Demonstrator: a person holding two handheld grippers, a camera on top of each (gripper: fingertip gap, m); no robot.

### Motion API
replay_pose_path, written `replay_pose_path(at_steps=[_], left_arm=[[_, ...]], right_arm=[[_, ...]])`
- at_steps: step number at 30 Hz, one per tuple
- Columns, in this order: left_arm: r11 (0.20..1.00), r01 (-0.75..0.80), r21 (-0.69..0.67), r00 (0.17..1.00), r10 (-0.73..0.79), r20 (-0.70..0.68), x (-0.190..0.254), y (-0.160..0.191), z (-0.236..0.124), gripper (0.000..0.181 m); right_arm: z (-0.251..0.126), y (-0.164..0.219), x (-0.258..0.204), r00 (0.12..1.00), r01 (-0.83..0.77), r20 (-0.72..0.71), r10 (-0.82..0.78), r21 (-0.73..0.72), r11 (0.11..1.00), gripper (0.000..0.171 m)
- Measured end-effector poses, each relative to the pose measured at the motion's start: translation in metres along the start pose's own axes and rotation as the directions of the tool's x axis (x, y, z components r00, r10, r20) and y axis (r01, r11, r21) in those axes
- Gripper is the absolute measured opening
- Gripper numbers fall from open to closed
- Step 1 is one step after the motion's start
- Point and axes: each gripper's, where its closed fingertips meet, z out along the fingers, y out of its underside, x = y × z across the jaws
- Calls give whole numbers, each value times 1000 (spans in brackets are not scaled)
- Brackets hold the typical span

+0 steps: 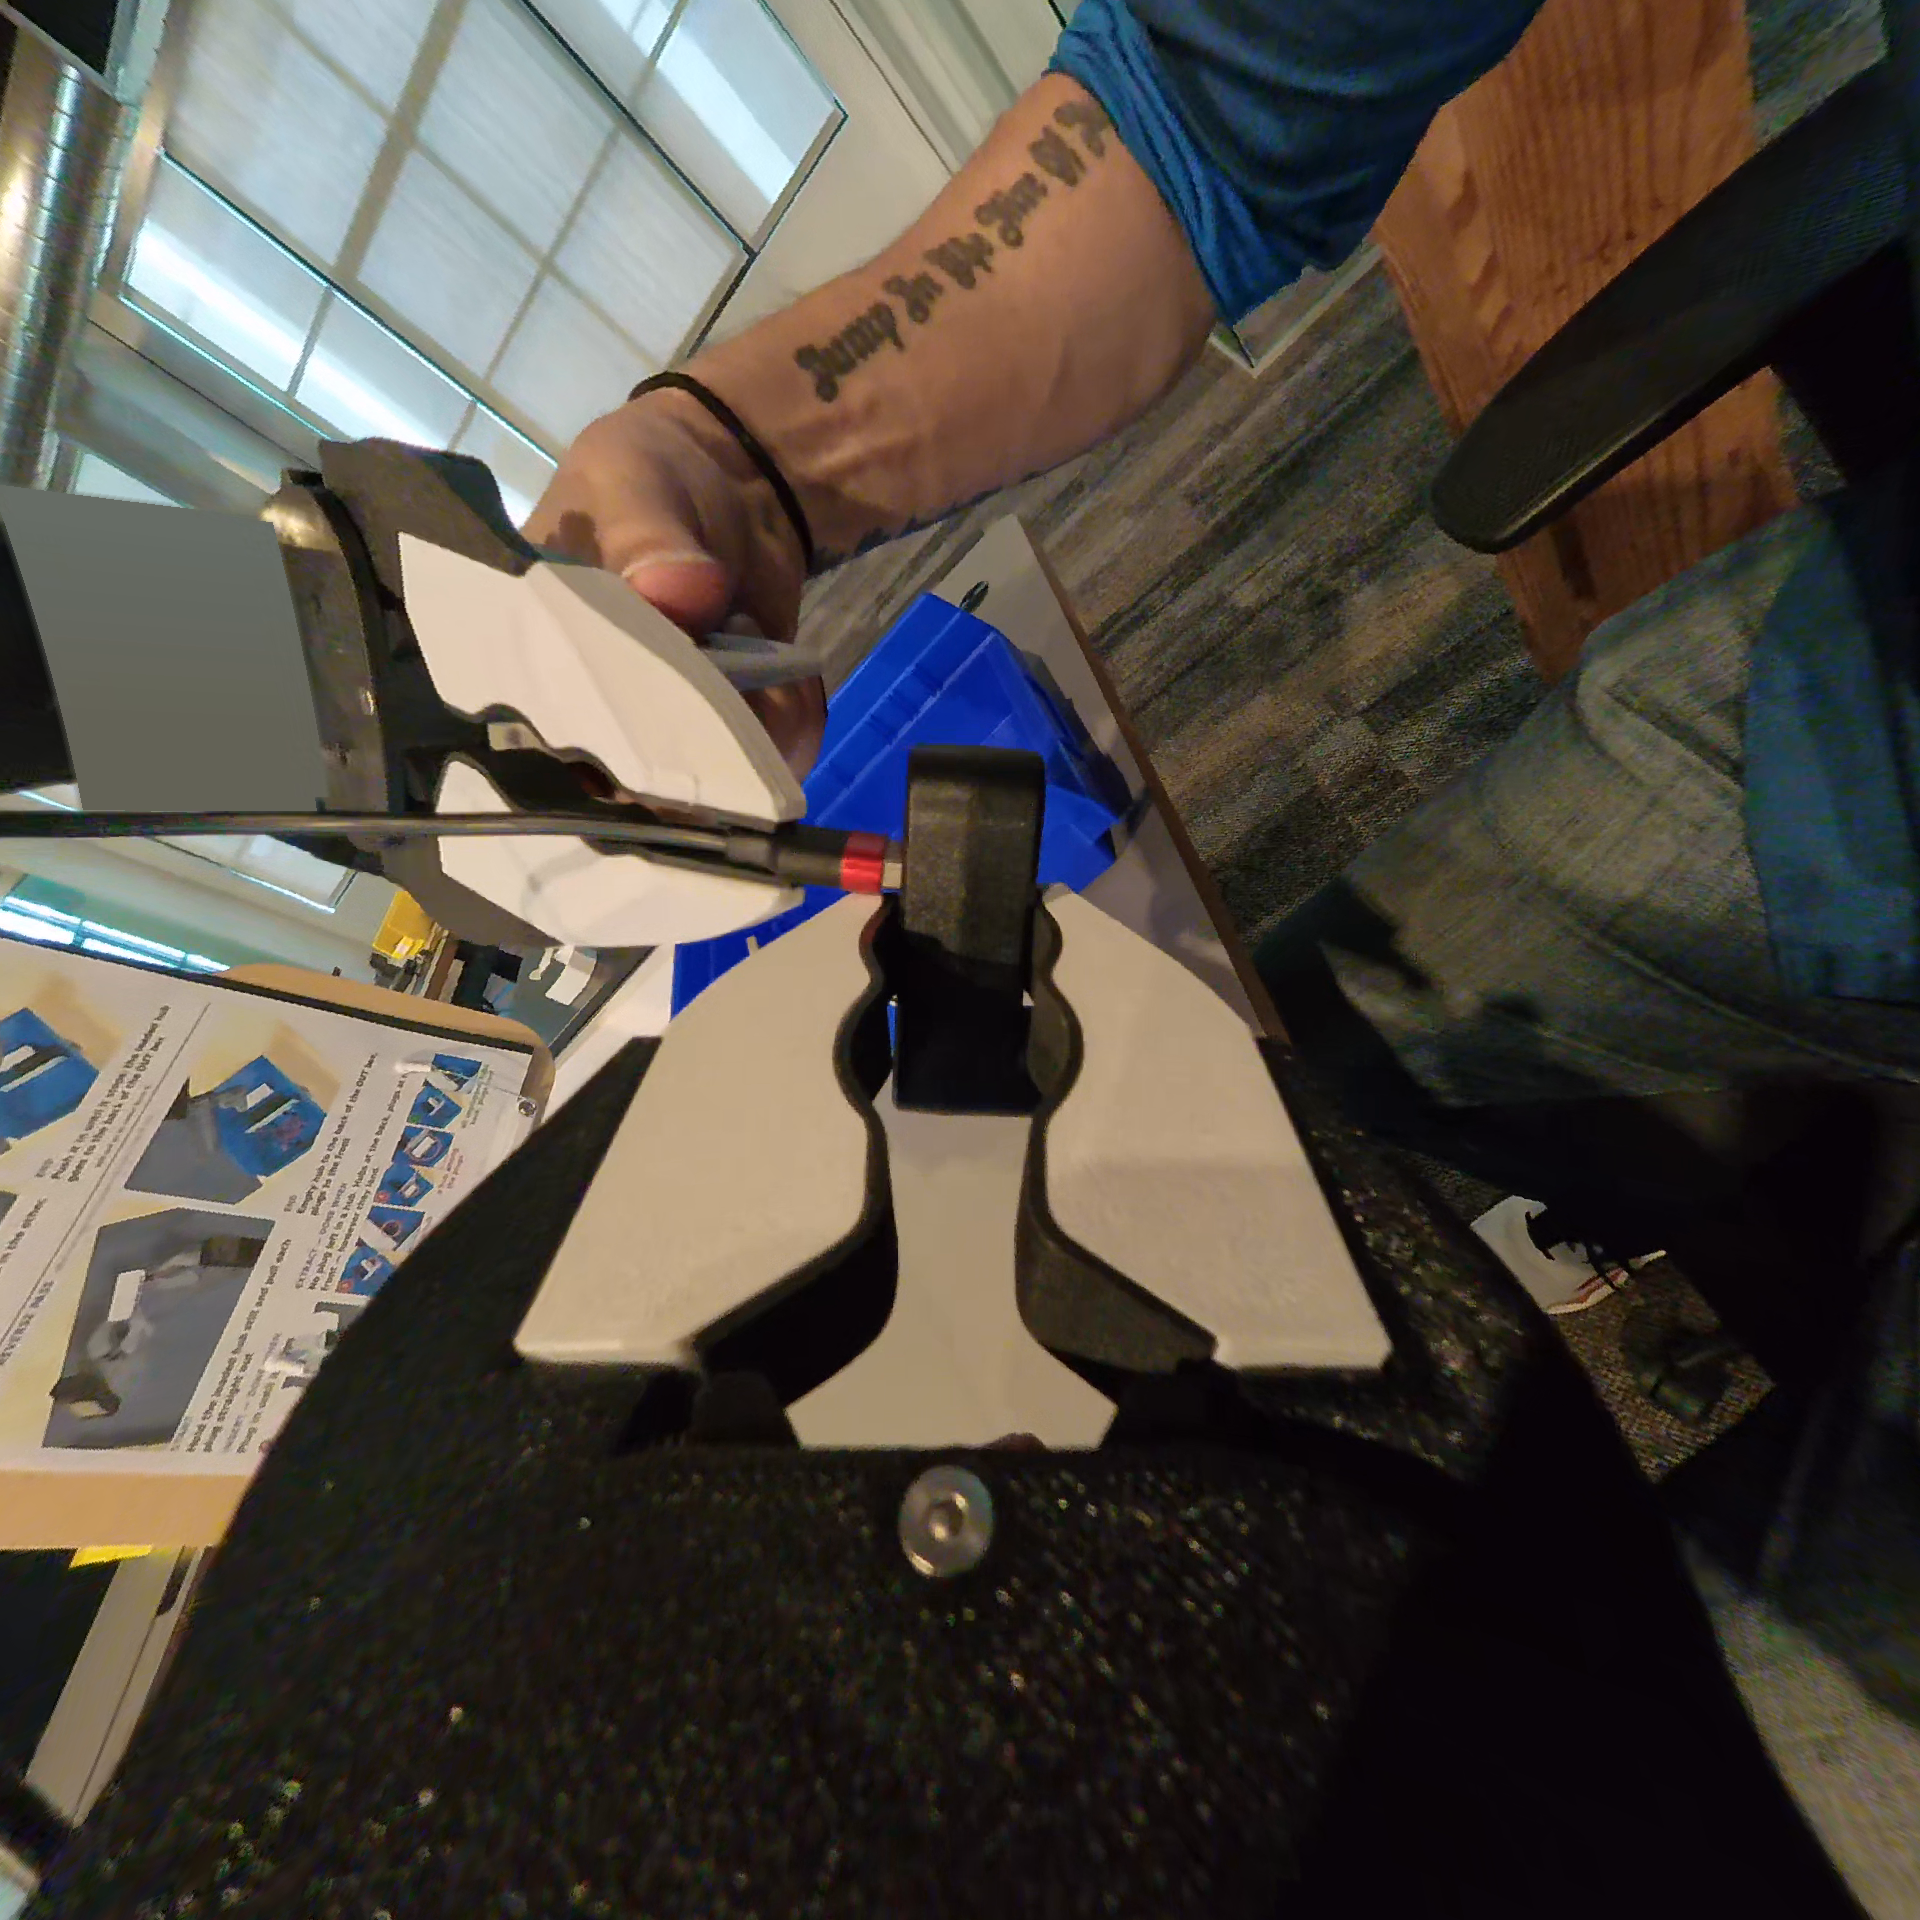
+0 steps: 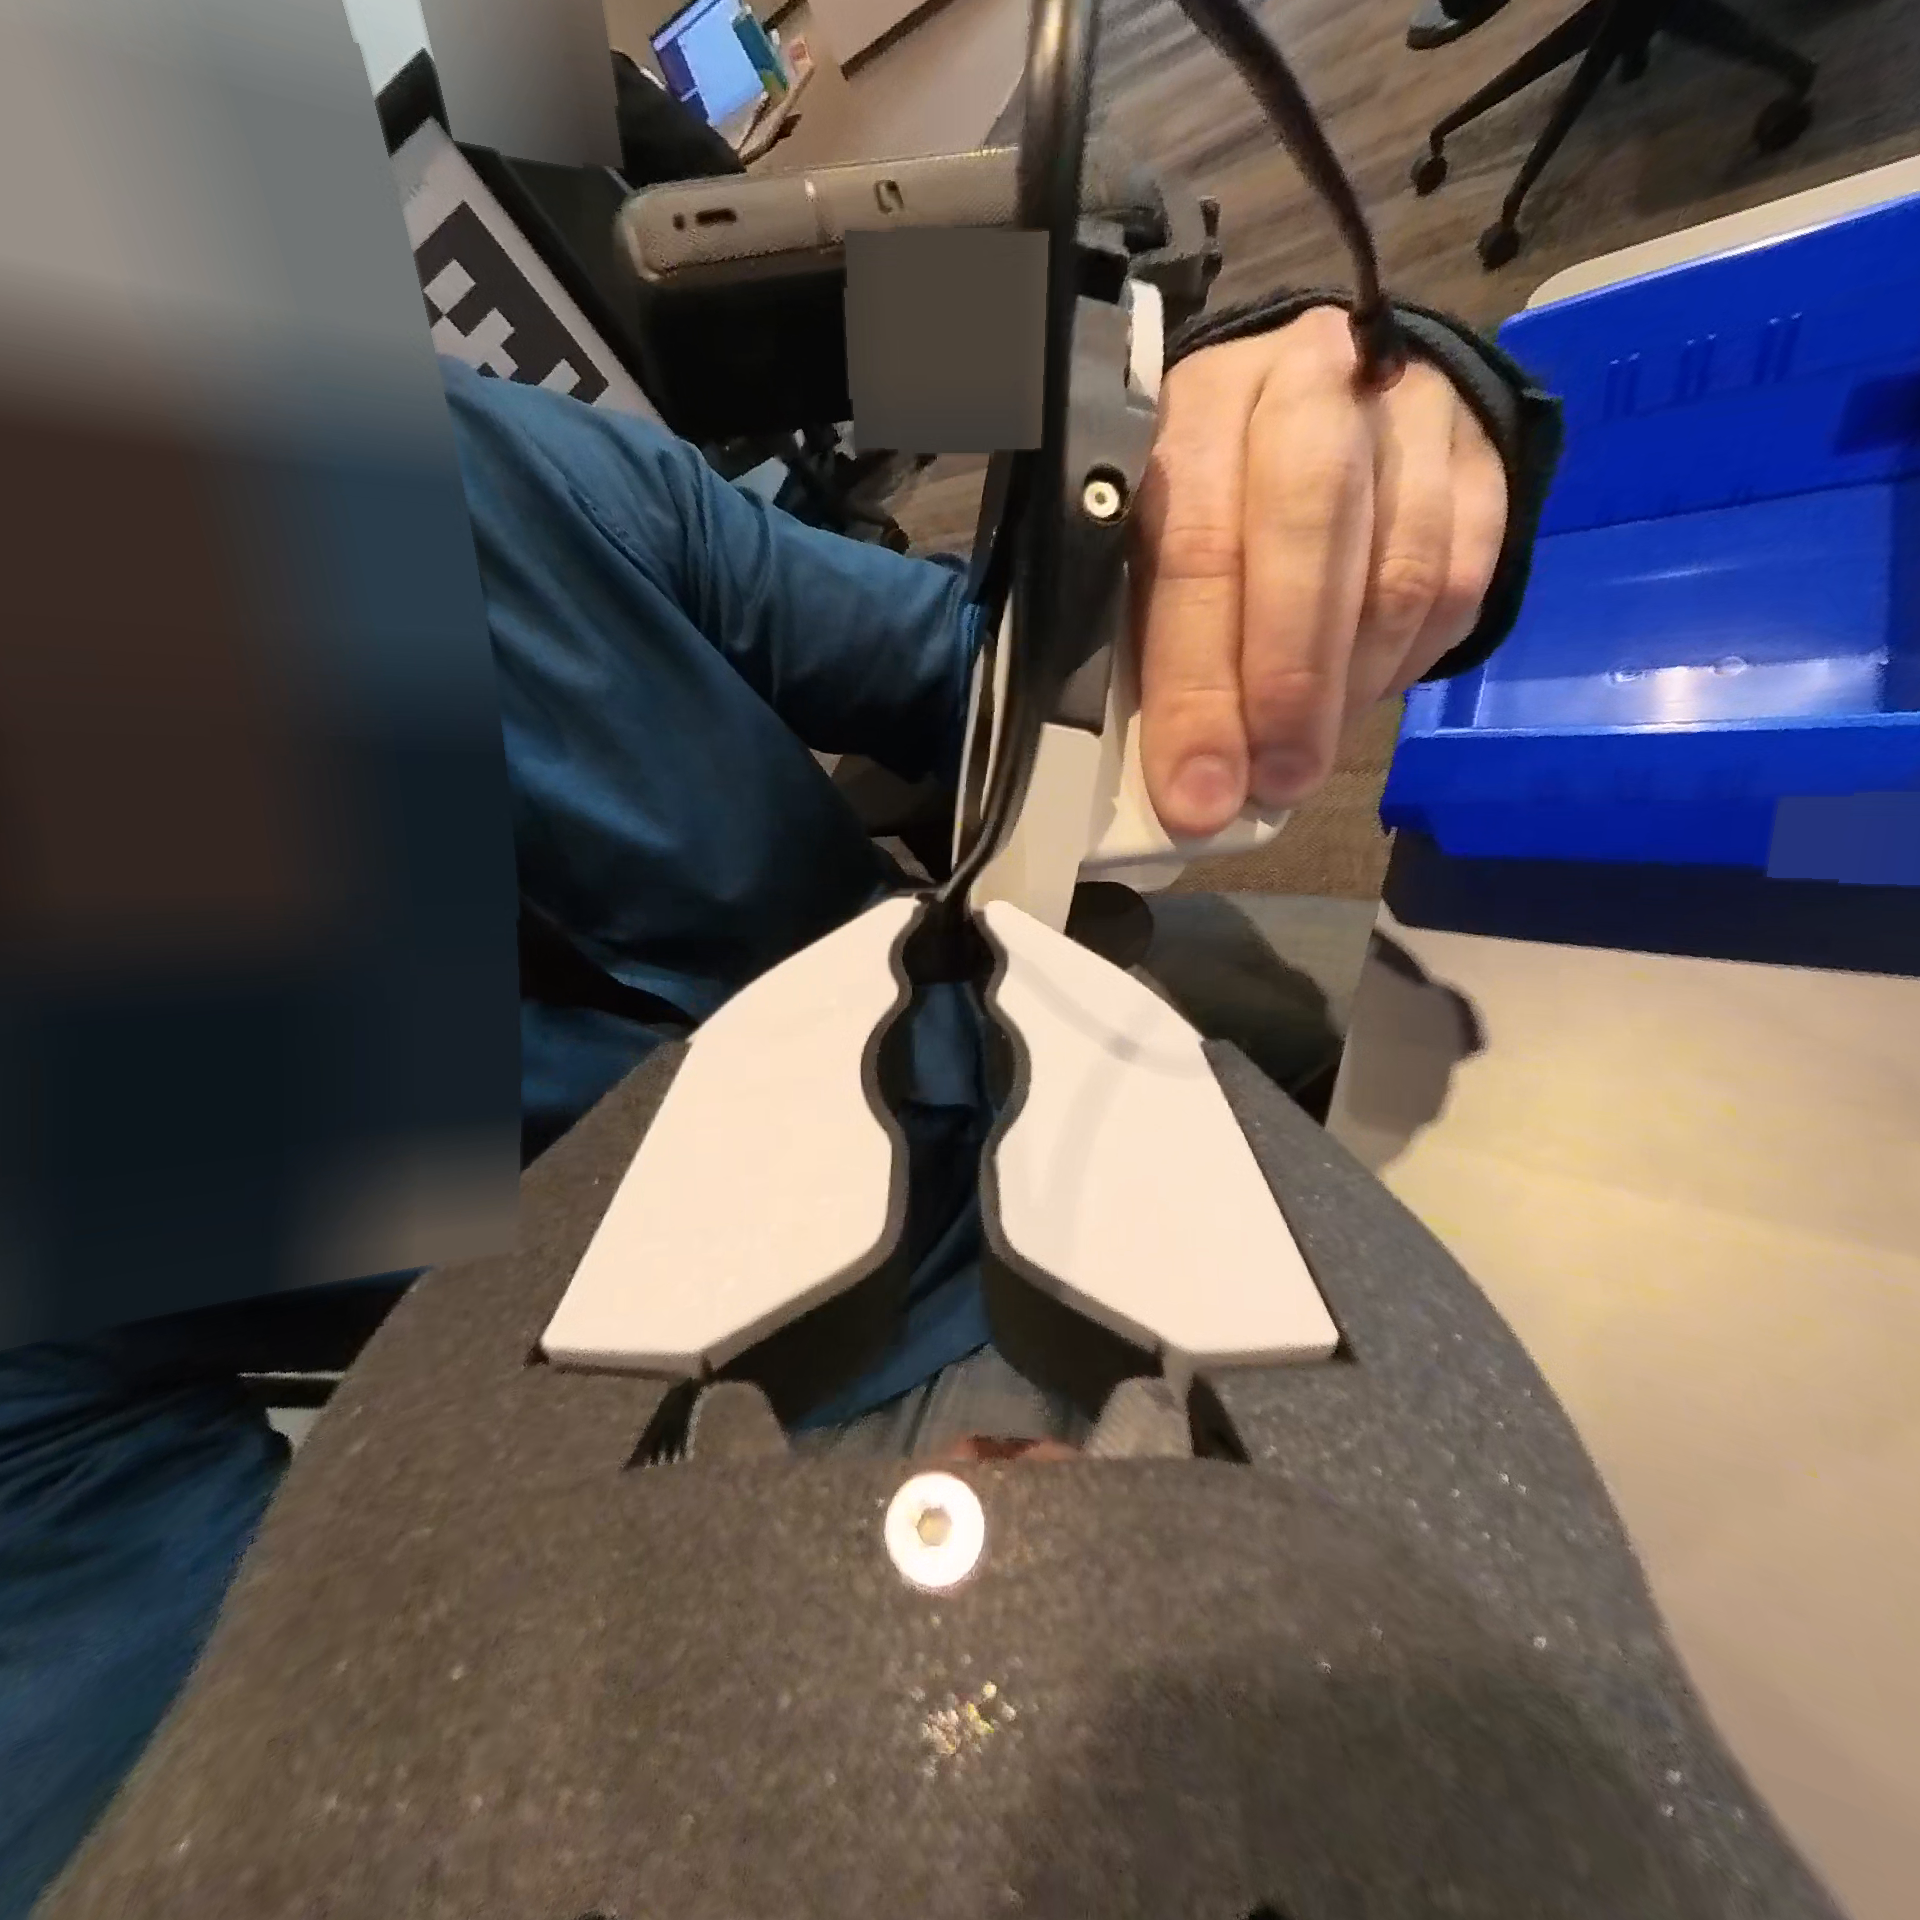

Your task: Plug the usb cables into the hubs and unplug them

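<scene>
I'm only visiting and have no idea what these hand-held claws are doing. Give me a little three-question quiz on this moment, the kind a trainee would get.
1. Multiple choice: what does the left gripper clamp? A) a yellow cup B) the black hub C) a sheet of paper
2. True or false: the right gripper is shut on the cable just behind its red-banded plug.
3. Fill in: the bin behind the hub is ____ in colour.

Key: 1 B; 2 true; 3 blue.
</scene>
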Motion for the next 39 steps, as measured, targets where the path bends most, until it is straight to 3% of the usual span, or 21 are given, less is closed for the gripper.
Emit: replay_pose_path(at_steps=[9, 18, 39], left_arm=[[1000, -4, -8, 999, 4, -43, 6, 0, -1, 23], [999, -25, -25, 997, 24, -70, 12, 2, 6, 23], [999, -5, -53, 997, 0, -81, 13, 13, 18, 23]], right_arm=[[3, 6, -1, 1000, 12, 1, -12, -42, 999, 6], [4, 16, -2, 993, 61, -90, -72, -120, 991, 6], [-2, 27, 9, 984, 49, -164, -67, -116, 992, 7]])
